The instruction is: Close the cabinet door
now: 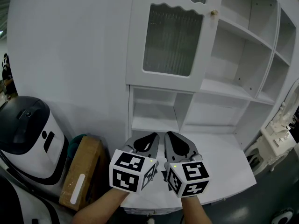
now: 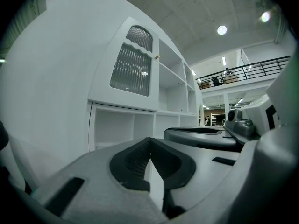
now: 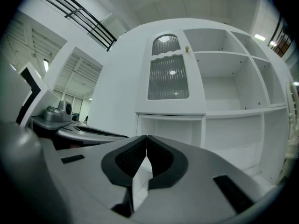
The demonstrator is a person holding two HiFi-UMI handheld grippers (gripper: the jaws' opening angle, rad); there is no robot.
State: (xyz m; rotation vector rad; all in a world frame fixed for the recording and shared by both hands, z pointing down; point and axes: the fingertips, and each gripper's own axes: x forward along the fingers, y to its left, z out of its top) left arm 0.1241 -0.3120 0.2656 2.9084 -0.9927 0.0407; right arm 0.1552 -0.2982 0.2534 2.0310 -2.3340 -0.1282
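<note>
The white cabinet (image 1: 243, 78) rises from the bench (image 1: 224, 157). Its ribbed-glass door (image 1: 168, 36), long axis upright, lies above and ahead, seemingly flush already. The left claw (image 1: 152, 136) and right claw (image 1: 169, 135) hover low, both pressed together and empty. The right is nearer the knob (image 1: 214, 13).

The cabinet door (image 1: 169, 36) is white, tall and narrow, with a ribbed, frosted pane (image 1: 170, 50) under a wavy top trim and a second small pane above. A small brass knob (image 1: 214, 13) sits at its 2 o'clock corner. The door stands upright at 12 o'clock in the head view and looks shut, flat against the left column of the white cabinet (image 1: 243, 90), whose open shelves lie at 3 o'clock.
</note>
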